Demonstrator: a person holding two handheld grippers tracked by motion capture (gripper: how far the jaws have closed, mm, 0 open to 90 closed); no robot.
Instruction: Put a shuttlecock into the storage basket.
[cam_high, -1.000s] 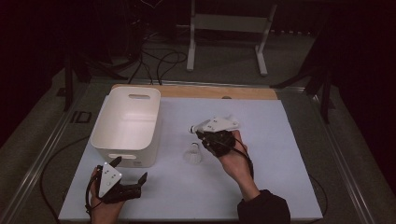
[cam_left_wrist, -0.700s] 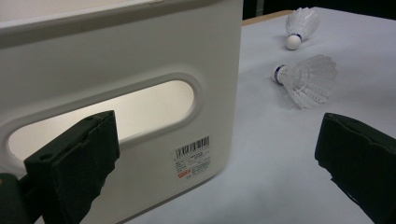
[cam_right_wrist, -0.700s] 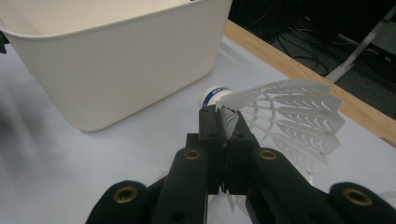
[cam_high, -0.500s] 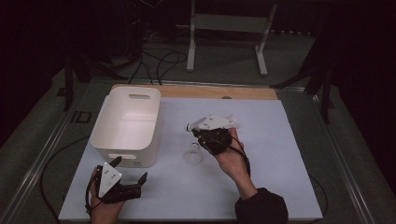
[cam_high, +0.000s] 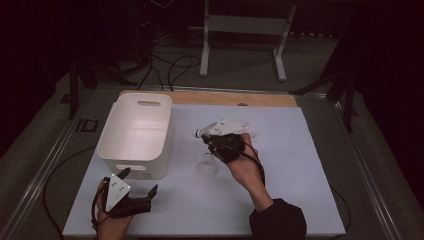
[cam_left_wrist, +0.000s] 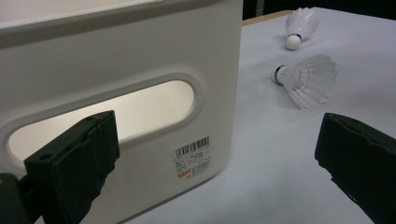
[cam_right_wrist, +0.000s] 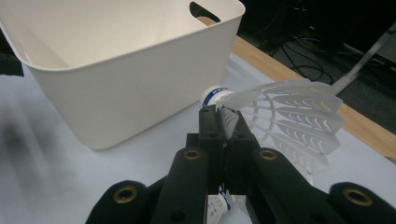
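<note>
Dark room, pale blue-white table (cam_high: 300, 200) w/ wood strip along far edge; metal stand and cables on floor beyond.

Item 1 – right gripper (cam_right_wrist: 223, 122): jaws closed on a white shuttlecock (cam_right_wrist: 285, 121), pinching its feather skirt close to the cork. Cork w/ blue band points away from the gripper twd the bin; skirt fans out to the jaws' right side. In high view the right gripper (cam_high: 210, 142) sits lifted off the table, shuttlecock (cam_high: 201, 133) sticking out ahead of it, grey plate on top.

Item 2 – second shuttlecock (cam_high: 206, 165): lies on the table just below and beside the right gripper, not touching it. In left gripper view this second shuttlecock (cam_left_wrist: 306, 79) lies on its side ahead of the right-hand jaw, cork twd the bin.

Item 3 – white bin (cam_high: 120, 160): plastic, slot handles at both ends, nothing seen inside. Stands ahead-left of the right gripper, near; in right gripper view the bin (cam_right_wrist: 116, 88) wall is just beyond the held cork.

Item 4 – left gripper (cam_high: 140, 187): jaws wide apart, nothing between them, low by the near edge of the table. Bin end wall w/ barcode label (cam_left_wrist: 192, 156) directly ahead, close to its left-hand jaw.
</note>
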